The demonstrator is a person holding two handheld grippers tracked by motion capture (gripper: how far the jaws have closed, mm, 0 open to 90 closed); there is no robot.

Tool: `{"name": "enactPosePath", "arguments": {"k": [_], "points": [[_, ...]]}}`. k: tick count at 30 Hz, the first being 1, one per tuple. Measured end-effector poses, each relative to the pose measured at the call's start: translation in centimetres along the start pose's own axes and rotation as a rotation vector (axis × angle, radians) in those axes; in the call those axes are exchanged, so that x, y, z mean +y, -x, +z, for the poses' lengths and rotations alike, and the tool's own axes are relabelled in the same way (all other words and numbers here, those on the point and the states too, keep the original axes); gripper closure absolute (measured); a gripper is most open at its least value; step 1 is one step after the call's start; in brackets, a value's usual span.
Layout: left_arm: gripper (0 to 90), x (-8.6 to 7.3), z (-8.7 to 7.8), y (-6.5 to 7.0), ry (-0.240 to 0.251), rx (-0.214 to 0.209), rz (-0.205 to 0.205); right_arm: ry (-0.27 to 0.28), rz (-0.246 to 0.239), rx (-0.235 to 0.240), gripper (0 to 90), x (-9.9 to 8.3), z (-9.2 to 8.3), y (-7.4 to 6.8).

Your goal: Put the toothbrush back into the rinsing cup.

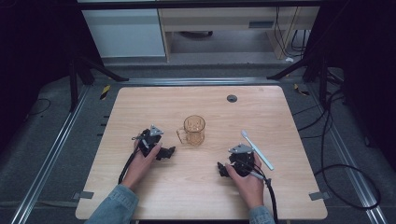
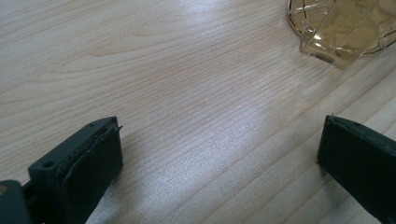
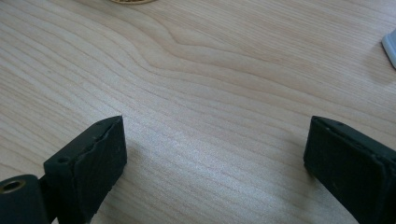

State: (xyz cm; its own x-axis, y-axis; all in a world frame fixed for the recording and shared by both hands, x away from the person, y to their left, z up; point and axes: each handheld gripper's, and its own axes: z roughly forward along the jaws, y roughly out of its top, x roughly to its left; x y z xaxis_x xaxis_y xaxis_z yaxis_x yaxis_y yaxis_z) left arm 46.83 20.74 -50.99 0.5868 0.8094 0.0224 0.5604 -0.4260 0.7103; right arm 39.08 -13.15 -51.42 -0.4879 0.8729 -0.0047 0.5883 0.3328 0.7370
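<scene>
While both grippers [image 1: 169, 152] [image 1: 223, 170] are held agape on pale woodgrain, a ribbed amber glass mug [image 1: 193, 130] is seen between them.

Amber mug [image 2: 345, 28] cut off above

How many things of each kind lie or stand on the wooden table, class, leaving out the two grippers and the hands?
Cup (amber, see-through, with a handle): 1
Toothbrush (white): 1
Total: 2
</scene>
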Motion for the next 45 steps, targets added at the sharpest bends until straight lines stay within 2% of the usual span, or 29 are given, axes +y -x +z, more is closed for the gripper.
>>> {"name": "enactPosePath", "arguments": {"k": [8,10,13,15,17,21,22,23,24,25,26,29,32,35,37,38,42,45], "points": [[0.0,0.0,0.0,0.0,0.0,0.002,-0.001,-0.001,-0.001,0.002,6.4,0.0,0.0,0.0],[0.0,0.0,0.0,0.0,0.0,0.001,-0.001,0.007,-0.01,0.017,10.5,0.0,-0.1,0.2],[0.0,0.0,0.0,0.0,0.0,0.001,-0.002,-0.04,-0.016,0.023,11.4,0.3,-1.0,0.9],[0.0,0.0,0.0,0.0,0.0,0.001,-0.002,-0.05,-0.017,0.017,11.3,0.6,-1.7,1.3],[0.0,0.0,0.0,0.1,0.0,0.003,-0.004,-0.114,-0.057,-0.053,12.6,1.9,-4.0,2.6],[0.0,-0.1,-0.1,0.1,0.001,0.008,-0.009,-0.164,-0.096,-0.117,22.4,4.2,-7.3,5.0],[0.0,-0.1,-0.1,0.2,0.001,0.008,-0.01,-0.164,-0.096,-0.117,22.4,4.2,-7.3,5.0],[0.0,-0.1,-0.1,0.2,0.001,0.008,-0.01,-0.189,-0.107,-0.128,23.9,4.8,-8.1,5.5],[0.0,-0.1,-0.1,0.2,0.001,0.008,-0.011,-0.217,-0.104,-0.131,28.3,5.9,-9.2,6.7],[0.0,-0.1,-0.1,0.2,0.001,0.009,-0.011,-0.217,-0.104,-0.131,28.3,5.9,-9.2,6.7],[0.0,-0.1,-0.1,0.2,0.001,0.009,-0.011,-0.241,-0.068,-0.111,33.9,6.9,-10.0,7.8],[0.0,-0.1,0.0,0.2,0.005,0.009,-0.016,-0.282,-0.087,-0.141,36.8,8.6,-11.0,9.1],[0.0,-0.1,0.0,0.1,0.006,0.007,-0.009,-0.316,-0.096,-0.145,40.2,10.6,-11.8,10.0],[0.0,-0.1,0.0,0.1,0.003,0.007,-0.009,-0.369,-0.107,-0.133,41.5,11.8,-11.5,10.4],[0.0,-0.1,0.0,0.1,0.003,0.006,-0.009,-0.383,-0.098,-0.12,42.0,11.9,-11.2,10.5],[0.0,-0.1,0.0,0.1,0.003,0.007,-0.009,-0.409,-0.086,-0.095,43.9,11.9,-10.3,10.8],[0.0,0.0,0.0,0.1,0.003,0.007,-0.009,-0.471,-0.085,-0.09,47.4,11.5,-8.4,11.4],[0.0,0.0,0.0,0.1,0.003,0.007,-0.01,-0.485,-0.082,-0.09,51.4,11.5,-7.3,11.8]]}}
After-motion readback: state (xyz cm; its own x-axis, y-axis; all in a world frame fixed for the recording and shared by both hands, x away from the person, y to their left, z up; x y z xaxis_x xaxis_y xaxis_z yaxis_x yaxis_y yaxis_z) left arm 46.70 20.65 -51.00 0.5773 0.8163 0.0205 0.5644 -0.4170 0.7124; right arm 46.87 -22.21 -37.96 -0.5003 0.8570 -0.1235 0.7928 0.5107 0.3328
